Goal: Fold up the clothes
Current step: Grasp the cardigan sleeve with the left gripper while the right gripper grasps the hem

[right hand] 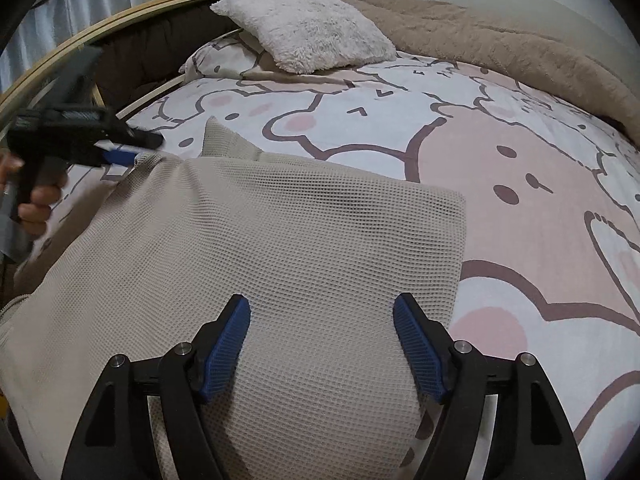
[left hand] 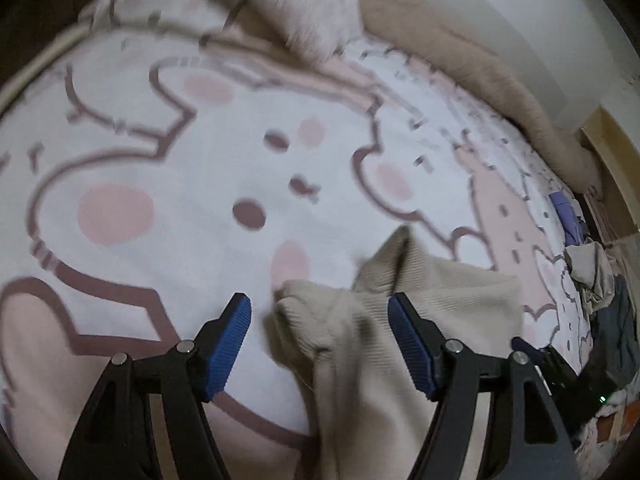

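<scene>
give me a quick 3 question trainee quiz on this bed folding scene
1. True or false: the right gripper is shut on the beige garment.
2. Multiple choice: what rests at the head of the bed sheet? A) a fluffy white pillow B) a laptop C) a shoe
3. Fill in: in the left wrist view, the left gripper is open, with a bunched edge of the garment between its ____ pads.

Key
1. False: its jaws are spread wide above the garment.
2. A: the pillow, beside a tan blanket.
3. Blue.
</scene>
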`<state>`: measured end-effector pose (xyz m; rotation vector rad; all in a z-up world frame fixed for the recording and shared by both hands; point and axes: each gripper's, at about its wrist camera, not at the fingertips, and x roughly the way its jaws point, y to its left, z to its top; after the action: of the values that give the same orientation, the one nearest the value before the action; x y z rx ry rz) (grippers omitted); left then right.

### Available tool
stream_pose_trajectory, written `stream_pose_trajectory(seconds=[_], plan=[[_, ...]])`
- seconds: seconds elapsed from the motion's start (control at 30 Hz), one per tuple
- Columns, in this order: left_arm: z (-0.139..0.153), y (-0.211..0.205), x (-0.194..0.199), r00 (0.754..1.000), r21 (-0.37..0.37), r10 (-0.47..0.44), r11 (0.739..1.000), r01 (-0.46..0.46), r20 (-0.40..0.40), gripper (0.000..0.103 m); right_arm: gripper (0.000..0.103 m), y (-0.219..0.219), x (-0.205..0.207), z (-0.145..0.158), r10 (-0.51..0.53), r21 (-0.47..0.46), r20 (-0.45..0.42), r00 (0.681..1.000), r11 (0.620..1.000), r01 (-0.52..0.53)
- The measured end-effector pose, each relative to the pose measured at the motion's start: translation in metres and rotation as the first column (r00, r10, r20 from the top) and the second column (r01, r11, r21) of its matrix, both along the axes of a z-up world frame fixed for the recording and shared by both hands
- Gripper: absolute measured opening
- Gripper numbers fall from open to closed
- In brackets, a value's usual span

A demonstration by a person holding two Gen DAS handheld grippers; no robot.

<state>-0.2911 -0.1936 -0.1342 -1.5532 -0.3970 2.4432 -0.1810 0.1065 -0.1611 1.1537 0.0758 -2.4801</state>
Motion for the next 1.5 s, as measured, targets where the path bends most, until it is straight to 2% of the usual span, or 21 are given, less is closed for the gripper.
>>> stream_pose_trajectory(seconds=[0.17, 0.2, 0.23, 0.33, 0.47, 0.53, 0.63, 0.7, 0.73, 0.8, 0.87, 0.93, 1.03, 1.13, 1.2, 1.27, 1.3, 1.33, 1.37, 1.43, 1.5], plan=[[-0.007, 0.004, 0.006, 0.999, 0.064, -0.036, 0.997, 0.037, -0.029, 0.068, 0.075, -0.001, 0.001, -0.001, -0.002, 0.0, -0.006, 1.0, 1.0, 0.002], [-0.007, 0.005, 0.008, 0.998, 0.076, -0.043, 0.996, 0.046, -0.037, 0.058, 0.075, -0.001, 0.001, -0.001, -0.002, 0.002, -0.006, 1.0, 1.0, 0.002], [-0.008, 0.005, 0.009, 0.998, 0.089, -0.05, 0.995, 0.054, -0.045, 0.039, 0.075, -0.001, 0.001, -0.001, -0.003, 0.004, -0.007, 1.0, 1.0, 0.003], [-0.002, 0.007, 0.017, 0.994, 0.113, -0.065, 0.991, 0.075, -0.09, 0.021, 0.075, -0.002, 0.002, -0.001, -0.003, 0.005, -0.007, 1.0, 1.0, 0.003], [0.022, 0.004, 0.038, 0.977, 0.16, -0.08, 0.981, 0.112, -0.199, 0.02, 0.075, 0.002, 0.002, 0.005, -0.006, -0.011, -0.001, 1.0, 1.0, 0.006], [0.036, 0.006, 0.05, 0.963, 0.169, -0.103, 0.974, 0.148, -0.25, 0.019, 0.075, 0.01, 0.003, 0.017, -0.018, -0.032, 0.002, 1.0, 0.999, 0.018], [0.059, 0.012, 0.07, 0.931, 0.165, -0.16, 0.961, 0.224, -0.329, 0.019, 0.075, 0.023, 0.004, 0.047, 0.003, -0.021, -0.064, 0.998, 1.0, -0.004], [0.07, 0.021, 0.081, 0.908, 0.14, -0.208, 0.951, 0.275, -0.365, 0.019, 0.075, 0.021, 0.001, 0.068, 0.079, 0.075, -0.141, 0.987, 0.995, -0.069], [0.074, 0.026, 0.087, 0.896, 0.123, -0.235, 0.946, 0.3, -0.378, 0.019, 0.075, 0.018, 0.0, 0.077, 0.135, 0.144, -0.18, 0.974, 0.983, -0.11], [0.082, 0.036, 0.098, 0.871, 0.085, -0.285, 0.935, 0.345, -0.4, 0.019, 0.075, 0.005, -0.007, 0.079, 0.281, 0.306, -0.195, 0.94, 0.928, -0.214], [0.086, 0.044, 0.107, 0.851, 0.044, -0.323, 0.927, 0.373, -0.413, 0.019, 0.075, -0.008, -0.016, 0.074, 0.425, 0.457, -0.166, 0.89, 0.833, -0.313], [0.089, 0.051, 0.116, 0.834, 0.01, -0.355, 0.918, 0.395, -0.423, 0.019, 0.075, -0.018, -0.032, 0.059, 0.508, 0.546, -0.075, 0.858, 0.741, -0.391], [0.093, 0.055, 0.126, 0.82, -0.011, -0.38, 0.909, 0.416, -0.428, 0.019, 0.075, -0.022, -0.061, 0.043, 0.507, 0.523, 0.057, 0.86, 0.719, -0.458], [0.096, 0.054, 0.132, 0.817, -0.003, -0.386, 0.905, 0.426, -0.428, 0.019, 0.075, -0.025, -0.076, 0.039, 0.532, 0.465, 0.102, 0.841, 0.722, -0.513], [0.099, 0.052, 0.134, 0.813, -0.001, -0.393, 0.9, 0.435, -0.429, 0.019, 0.074, -0.03, -0.084, 0.036, 0.556, 0.442, 0.125, 0.821, 0.71, -0.548], [0.101, 0.053, 0.138, 0.807, -0.015, -0.408, 0.896, 0.444, -0.427, 0.019, 0.052, -0.034, -0.091, 0.032, 0.572, 0.417, 0.166, 0.804, 0.698, -0.582], [0.101, 0.054, 0.139, 0.806, -0.025, -0.412, 0.895, 0.445, -0.426, 0.019, 0.046, -0.037, -0.093, 0.03, 0.581, 0.396, 0.19, 0.792, 0.693, -0.603], [0.102, 0.055, 0.139, 0.806, -0.039, -0.415, 0.897, 0.441, -0.423, 0.019, 0.031, -0.039, -0.094, 0.029, 0.59, 0.373, 0.214, 0.779, 0.687, -0.623], [0.102, 0.055, 0.138, 0.806, -0.046, -0.414, 0.898, 0.437, -0.423, 0.019, 0.02, -0.04, -0.091, 0.029, 0.602, 0.368, 0.214, 0.769, 0.68, -0.635], [0.105, 0.055, 0.13, 0.811, -0.06, -0.401, 0.907, 0.418, -0.426, 0.019, 0.011, -0.036, -0.086, 0.031, 0.613, 0.376, 0.192, 0.767, 0.676, -0.634], [0.11, 0.053, 0.118, 0.818, -0.071, -0.381, 0.918, 0.39, -0.431, 0.019, 0.008, -0.03, -0.082, 0.033, 0.614, 0.38, 0.176, 0.77, 0.679, -0.628]])
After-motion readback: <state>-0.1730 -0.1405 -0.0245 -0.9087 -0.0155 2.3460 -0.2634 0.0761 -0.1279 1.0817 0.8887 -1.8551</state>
